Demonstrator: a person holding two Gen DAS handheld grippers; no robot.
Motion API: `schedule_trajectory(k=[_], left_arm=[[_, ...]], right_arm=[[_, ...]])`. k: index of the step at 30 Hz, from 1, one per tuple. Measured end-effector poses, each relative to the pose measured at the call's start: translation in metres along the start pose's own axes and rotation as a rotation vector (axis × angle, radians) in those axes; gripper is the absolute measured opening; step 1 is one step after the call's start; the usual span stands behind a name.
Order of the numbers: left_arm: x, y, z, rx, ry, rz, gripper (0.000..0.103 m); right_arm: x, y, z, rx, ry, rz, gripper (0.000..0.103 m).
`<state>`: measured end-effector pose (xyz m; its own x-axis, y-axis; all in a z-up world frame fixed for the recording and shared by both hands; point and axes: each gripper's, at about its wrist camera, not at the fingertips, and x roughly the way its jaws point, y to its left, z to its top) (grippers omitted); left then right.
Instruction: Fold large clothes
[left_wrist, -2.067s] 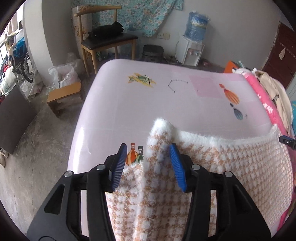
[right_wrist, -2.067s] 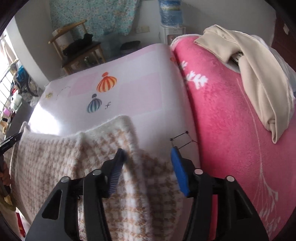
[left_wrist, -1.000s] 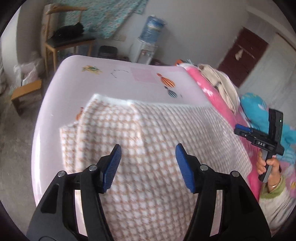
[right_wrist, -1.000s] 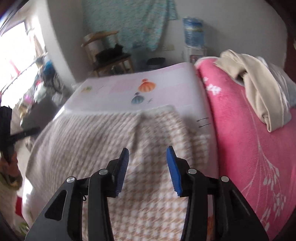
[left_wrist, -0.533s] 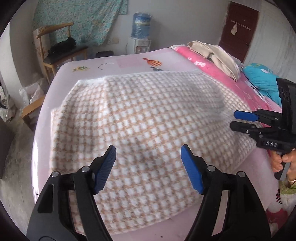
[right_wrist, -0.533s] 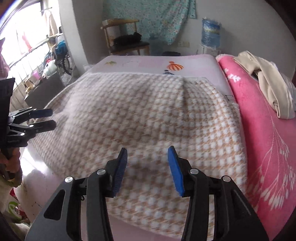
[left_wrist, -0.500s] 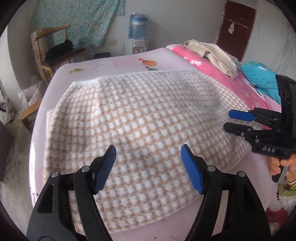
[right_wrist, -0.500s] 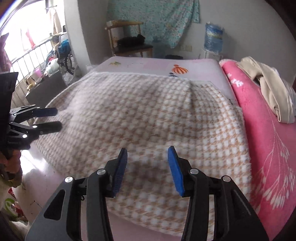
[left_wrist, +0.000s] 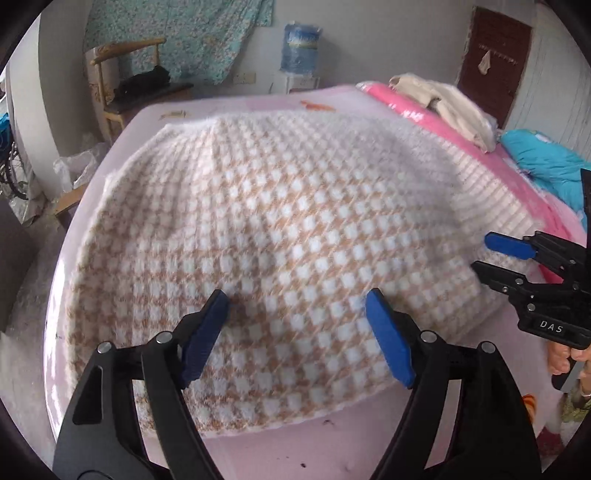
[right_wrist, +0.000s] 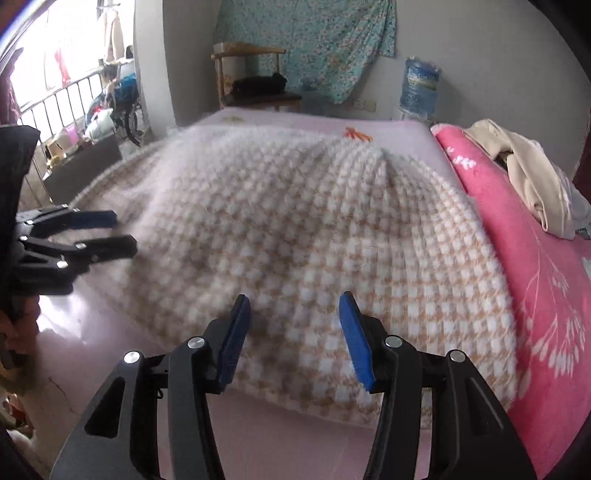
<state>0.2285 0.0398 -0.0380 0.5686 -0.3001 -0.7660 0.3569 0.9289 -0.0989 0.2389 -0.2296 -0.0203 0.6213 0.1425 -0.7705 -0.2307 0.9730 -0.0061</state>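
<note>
A large tan-and-white houndstooth knit garment lies spread flat on the pale pink bed sheet; it also fills the right wrist view. My left gripper is open and empty, hovering over the garment's near part. My right gripper is open and empty, just above the garment's near edge. The right gripper also shows at the right side of the left wrist view, and the left gripper shows at the left side of the right wrist view.
A pink blanket runs along the bed's right side with a beige garment piled on it. A blue pillow lies beyond. A wooden chair and a water dispenser stand by the far wall.
Both grippers let go of the garment's far corners and drew back toward the near edge. The garment now lies spread flat on the bed.
</note>
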Motion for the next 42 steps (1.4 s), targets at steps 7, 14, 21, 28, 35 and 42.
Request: schedule_trajectory(k=[7,14,21,28,35,42], left_arm=[[-0.036,0.025,-0.009,-0.074,-0.102,0.019,0.077],[-0.031,0.071,-0.014,-0.237,-0.038,-0.048,0.081],[-0.070,0.067,-0.047,-0.322,-0.056,-0.047,0.081],[-0.123,0.008,-0.059,-0.220,-0.107,0.012,0.088],[-0.159,-0.039,-0.057,-0.175,-0.182,0.142,0.095],[-0.164,-0.061,-0.057,-0.167,-0.161,0.255,0.095]], right_arm=[[-0.040,-0.036,-0.012,0.127,-0.084,-0.060,0.051],[-0.032,-0.077,-0.025,0.318,-0.010,-0.002,0.049],[-0.049,-0.087,-0.067,0.559,0.054,0.154,0.055],[-0.099,-0.021,-0.063,0.343,-0.008,0.071,0.078],[-0.137,0.027,-0.049,0.122,-0.113,-0.108,0.096],[-0.160,0.048,-0.043,0.090,-0.177,-0.194,0.097]])
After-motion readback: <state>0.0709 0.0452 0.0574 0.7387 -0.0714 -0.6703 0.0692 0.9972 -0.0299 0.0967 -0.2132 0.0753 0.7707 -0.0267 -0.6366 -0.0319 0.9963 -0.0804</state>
